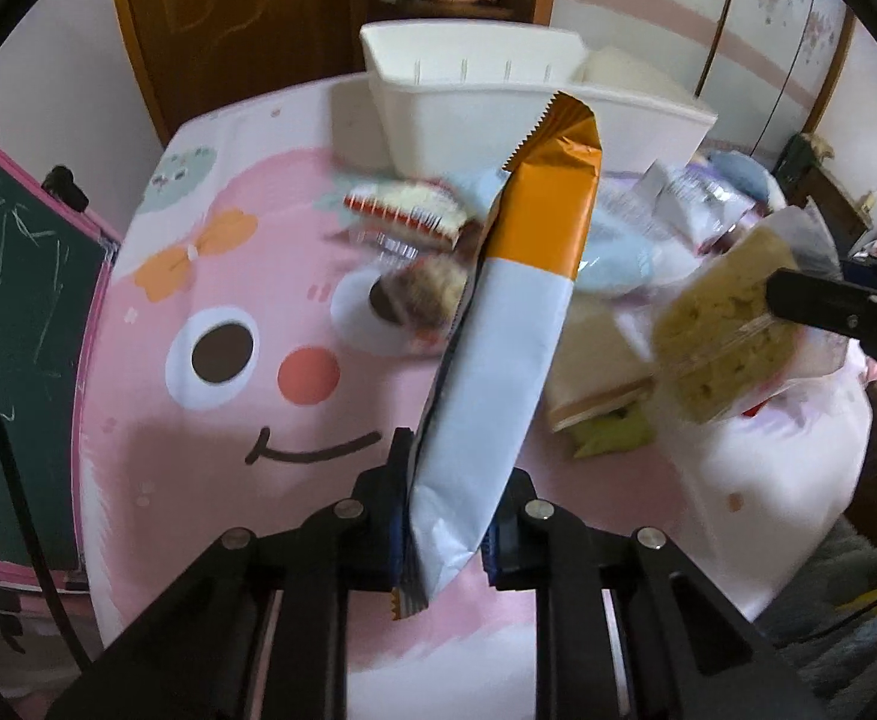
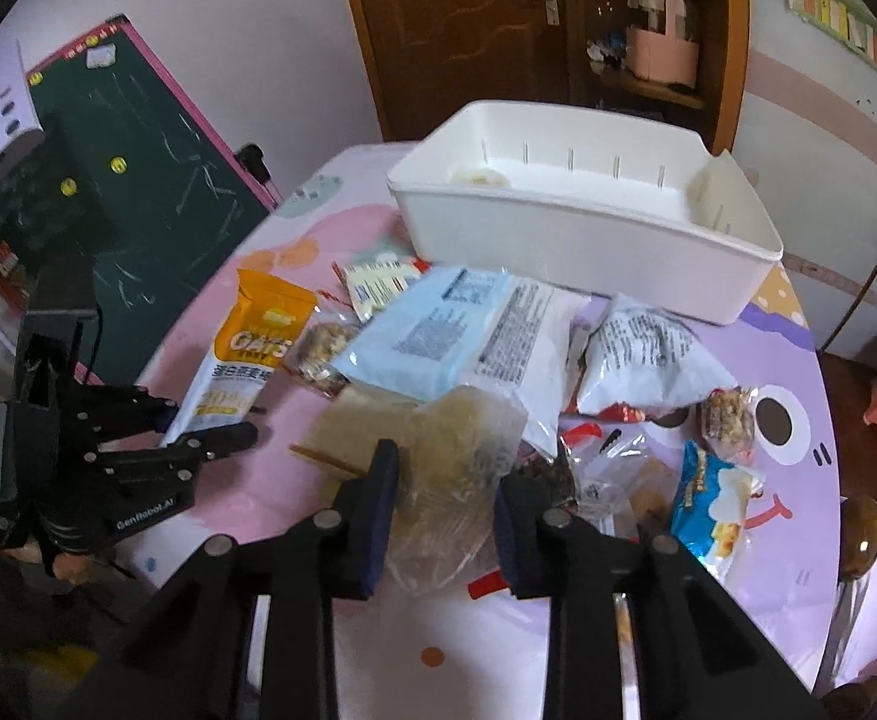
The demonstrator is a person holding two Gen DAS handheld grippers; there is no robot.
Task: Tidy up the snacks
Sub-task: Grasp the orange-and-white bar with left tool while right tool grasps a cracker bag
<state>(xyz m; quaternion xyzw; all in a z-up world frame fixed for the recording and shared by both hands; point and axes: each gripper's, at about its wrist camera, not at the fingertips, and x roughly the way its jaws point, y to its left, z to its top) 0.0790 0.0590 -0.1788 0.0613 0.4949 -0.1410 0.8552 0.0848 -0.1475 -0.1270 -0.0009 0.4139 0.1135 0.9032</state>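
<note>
Left wrist: oat bar packet point(image 1: 516, 324) (upright) clamped in left claw point(image 1: 447, 531).

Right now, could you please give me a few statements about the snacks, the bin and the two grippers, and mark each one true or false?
1. The left gripper is shut on the orange-and-white oat bar packet. True.
2. The right gripper holds nothing. False: it is shut on a clear-wrapped yellowish puffed snack bar.
3. The white bin stands at the far side of the table, behind the snacks. True.
4. The white bin is packed full of snacks. False: it looks nearly empty, with only one small pale item on its floor.
5. A pale blue packet lies on the table among the other snacks. True.
</note>
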